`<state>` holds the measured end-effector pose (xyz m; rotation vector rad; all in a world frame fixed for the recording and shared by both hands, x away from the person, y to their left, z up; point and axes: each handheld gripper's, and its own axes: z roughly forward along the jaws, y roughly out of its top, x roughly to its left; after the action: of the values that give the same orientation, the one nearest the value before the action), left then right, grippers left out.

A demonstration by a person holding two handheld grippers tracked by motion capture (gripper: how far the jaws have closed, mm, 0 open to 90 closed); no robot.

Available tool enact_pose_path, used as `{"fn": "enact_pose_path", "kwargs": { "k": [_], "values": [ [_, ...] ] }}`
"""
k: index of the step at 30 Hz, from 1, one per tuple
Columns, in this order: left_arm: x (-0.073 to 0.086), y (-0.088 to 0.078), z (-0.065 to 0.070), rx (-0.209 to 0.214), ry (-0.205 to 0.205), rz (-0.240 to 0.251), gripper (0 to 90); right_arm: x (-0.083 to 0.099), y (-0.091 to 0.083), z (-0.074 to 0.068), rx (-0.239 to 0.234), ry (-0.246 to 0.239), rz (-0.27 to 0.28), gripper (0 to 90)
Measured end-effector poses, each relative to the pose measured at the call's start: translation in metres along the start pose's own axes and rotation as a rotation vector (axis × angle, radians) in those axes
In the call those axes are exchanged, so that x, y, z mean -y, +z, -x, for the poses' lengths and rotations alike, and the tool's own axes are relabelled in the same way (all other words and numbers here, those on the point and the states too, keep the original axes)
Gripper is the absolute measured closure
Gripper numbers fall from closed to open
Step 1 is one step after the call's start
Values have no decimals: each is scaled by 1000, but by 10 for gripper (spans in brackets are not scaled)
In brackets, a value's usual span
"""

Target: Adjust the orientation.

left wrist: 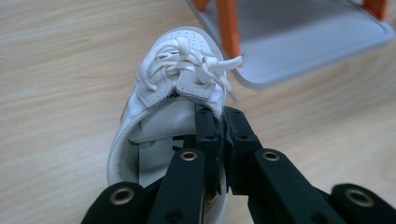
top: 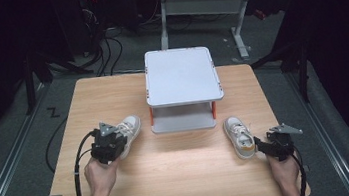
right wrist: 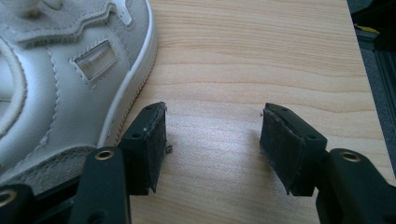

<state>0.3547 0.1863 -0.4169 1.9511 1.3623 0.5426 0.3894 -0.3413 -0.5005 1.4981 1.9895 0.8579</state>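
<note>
The left gripper (left wrist: 219, 140) is clamped on the collar of a white laced sneaker (left wrist: 173, 93); the right gripper (right wrist: 212, 144) is held wide beside a second white sneaker (right wrist: 60, 74). Both are seen on a light wooden table (top: 172, 179), before a grey two-tier shelf with orange posts (top: 183, 84). Dark floor and cables surround it.

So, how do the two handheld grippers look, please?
Both the left gripper and the right gripper are black, with two flat-padded jaws, brass-coloured rivets, a grey three-cornered plate on top and a trailing black cable. The forearms are bare, no sleeves.
</note>
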Motion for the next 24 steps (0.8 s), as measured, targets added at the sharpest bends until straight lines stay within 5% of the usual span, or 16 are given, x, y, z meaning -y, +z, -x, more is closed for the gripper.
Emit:
{"fn": "enact_pose_path", "kwargs": {
  "k": [9,24],
  "values": [
    [8,-9,35,53,52,2,858,0,0,0,0,0,0,408],
    [-3,-7,68,122,107,8,858,0,0,0,0,0,0,408]
  ]
}}
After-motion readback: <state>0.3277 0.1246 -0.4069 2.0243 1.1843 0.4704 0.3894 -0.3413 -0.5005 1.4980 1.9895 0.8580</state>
